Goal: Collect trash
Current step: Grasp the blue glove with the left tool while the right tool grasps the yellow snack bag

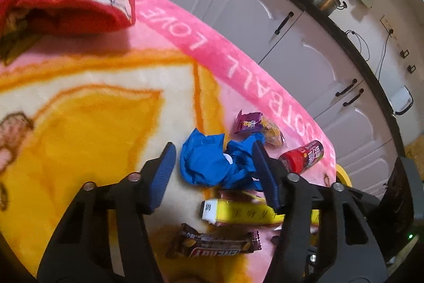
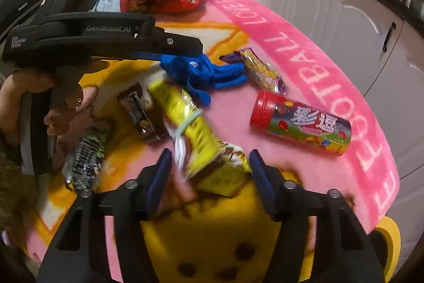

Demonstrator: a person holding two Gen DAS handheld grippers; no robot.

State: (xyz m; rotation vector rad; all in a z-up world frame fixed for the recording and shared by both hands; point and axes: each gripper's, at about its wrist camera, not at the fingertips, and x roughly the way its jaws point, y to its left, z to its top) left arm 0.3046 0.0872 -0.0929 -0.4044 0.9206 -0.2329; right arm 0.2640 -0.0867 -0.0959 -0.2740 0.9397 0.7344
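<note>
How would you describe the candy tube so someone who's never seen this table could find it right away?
Start at the blanket's bright pink border with white lettering. Just inside that border, right of the crumpled blue glove, the candy tube lies on its side. It is the only round, rigid thing among flat wrappers, with a red cap and colourful candies printed on it.

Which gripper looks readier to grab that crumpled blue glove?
Left. The left gripper already straddles the blue glove; the right gripper sits over the yellow packet instead.
</note>
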